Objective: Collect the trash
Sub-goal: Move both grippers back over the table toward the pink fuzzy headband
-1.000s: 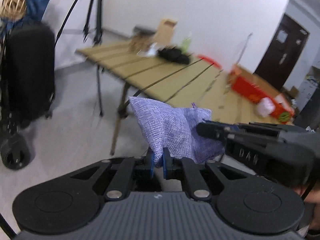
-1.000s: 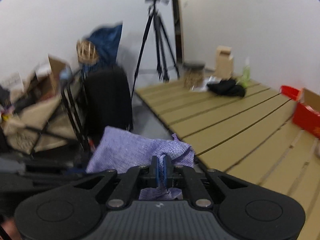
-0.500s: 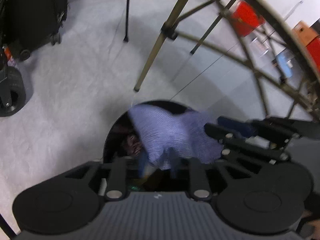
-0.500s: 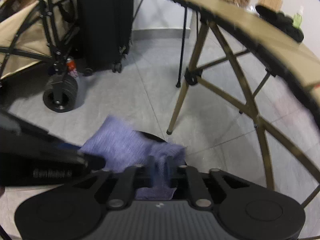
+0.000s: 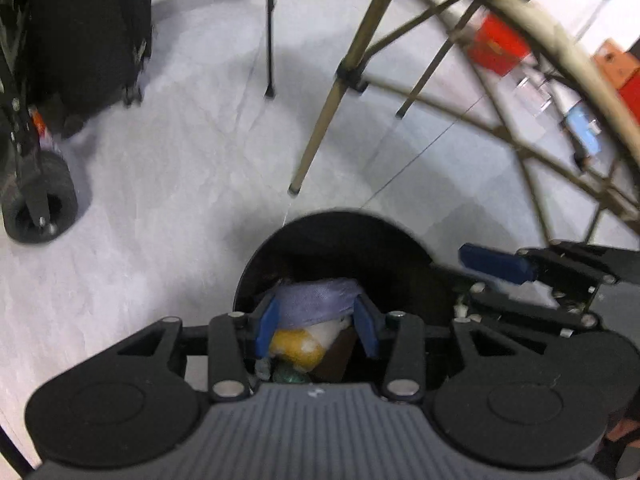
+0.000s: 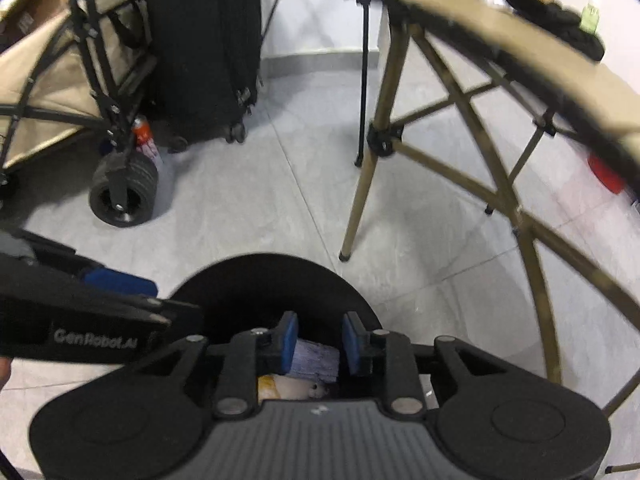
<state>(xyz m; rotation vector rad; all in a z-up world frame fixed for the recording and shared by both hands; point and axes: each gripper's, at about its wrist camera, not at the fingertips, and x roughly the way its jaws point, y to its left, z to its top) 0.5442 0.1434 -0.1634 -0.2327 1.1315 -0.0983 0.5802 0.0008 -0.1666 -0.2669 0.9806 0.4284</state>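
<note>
purple woven cloth (image 5: pixel 316 300) in round black bin (image 5: pixel 340 236)

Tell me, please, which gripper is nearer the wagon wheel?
Left. The left gripper hangs over the bin on the wheel's side; the right gripper is beyond it, nearer the table. Both have just been opening, purple cloth loose between their jaws.

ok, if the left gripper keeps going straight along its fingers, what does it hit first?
Most likely the purple cloth, lying between the open fingers of the left gripper inside the black bin, with other trash just beneath. Depth is hard to judge.
</note>
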